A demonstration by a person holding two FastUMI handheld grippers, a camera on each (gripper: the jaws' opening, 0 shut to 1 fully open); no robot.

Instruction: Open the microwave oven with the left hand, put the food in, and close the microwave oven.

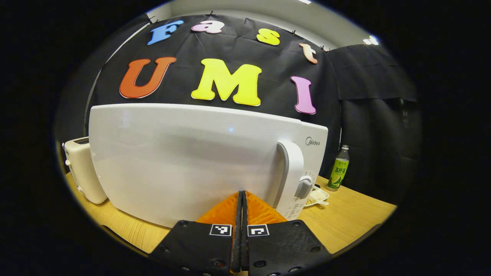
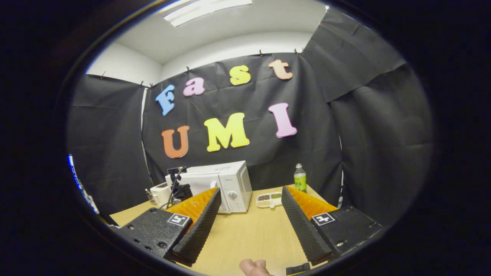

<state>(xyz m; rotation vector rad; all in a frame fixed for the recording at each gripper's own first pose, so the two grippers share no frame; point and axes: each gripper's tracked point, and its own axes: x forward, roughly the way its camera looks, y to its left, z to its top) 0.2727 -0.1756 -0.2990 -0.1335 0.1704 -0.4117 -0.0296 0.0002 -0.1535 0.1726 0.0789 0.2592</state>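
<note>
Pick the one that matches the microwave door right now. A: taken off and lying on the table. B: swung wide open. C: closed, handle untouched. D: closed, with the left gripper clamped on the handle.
C. In the left gripper view the microwave door sits flush and its handle stands free, while the left gripper, fingers together, is in front of the door, beside the handle.

black cloth (image 2: 238,111) hung as booth walls, pinned along the top, white ceiling (image 2: 230,30) lit by a panel light (image 2: 207,7), wooden table (image 2: 249,234) below
</note>
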